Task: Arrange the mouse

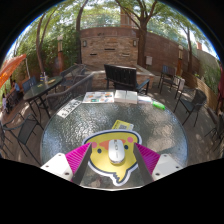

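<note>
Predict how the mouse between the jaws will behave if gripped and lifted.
The mouse looks like hard plastic, so probably stiff and light. Its rounded, smooth shell might slip between the open gripper pads. Resting flat on the yellow mat, it seems unlikely to roll.

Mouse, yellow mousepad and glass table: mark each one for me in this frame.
mouse (118, 151), gripper view, middle of its grey top shell.
yellow mousepad (101, 155), gripper view, yellow surface beside the mouse.
glass table (100, 118), gripper view, bare glass beyond the mousepad.
</note>
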Action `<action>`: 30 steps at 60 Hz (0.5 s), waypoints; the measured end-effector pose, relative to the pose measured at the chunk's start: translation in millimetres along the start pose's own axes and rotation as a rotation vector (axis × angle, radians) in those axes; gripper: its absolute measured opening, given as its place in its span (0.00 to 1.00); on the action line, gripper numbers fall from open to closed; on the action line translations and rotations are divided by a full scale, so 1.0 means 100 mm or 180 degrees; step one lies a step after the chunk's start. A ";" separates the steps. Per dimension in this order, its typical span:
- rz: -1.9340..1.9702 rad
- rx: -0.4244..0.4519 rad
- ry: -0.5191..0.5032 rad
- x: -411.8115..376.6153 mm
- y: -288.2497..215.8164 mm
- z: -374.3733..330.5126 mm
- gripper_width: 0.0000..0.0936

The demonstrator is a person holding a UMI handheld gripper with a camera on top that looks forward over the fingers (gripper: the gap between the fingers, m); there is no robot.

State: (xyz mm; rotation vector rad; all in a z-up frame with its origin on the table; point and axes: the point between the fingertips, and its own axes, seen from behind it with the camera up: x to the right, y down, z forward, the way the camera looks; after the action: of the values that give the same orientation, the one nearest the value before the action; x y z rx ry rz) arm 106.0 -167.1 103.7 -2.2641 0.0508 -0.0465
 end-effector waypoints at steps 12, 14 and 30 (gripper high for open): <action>-0.0007 0.0059 0.0154 -0.03 -0.09 -0.85 0.93; -0.0007 0.0062 0.0159 -0.03 -0.08 -0.94 0.93; -0.0105 0.0048 0.0252 0.04 0.07 -1.28 0.92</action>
State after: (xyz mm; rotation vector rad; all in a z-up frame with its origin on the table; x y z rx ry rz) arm 103.6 -269.4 180.3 -2.2474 0.0549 -0.1534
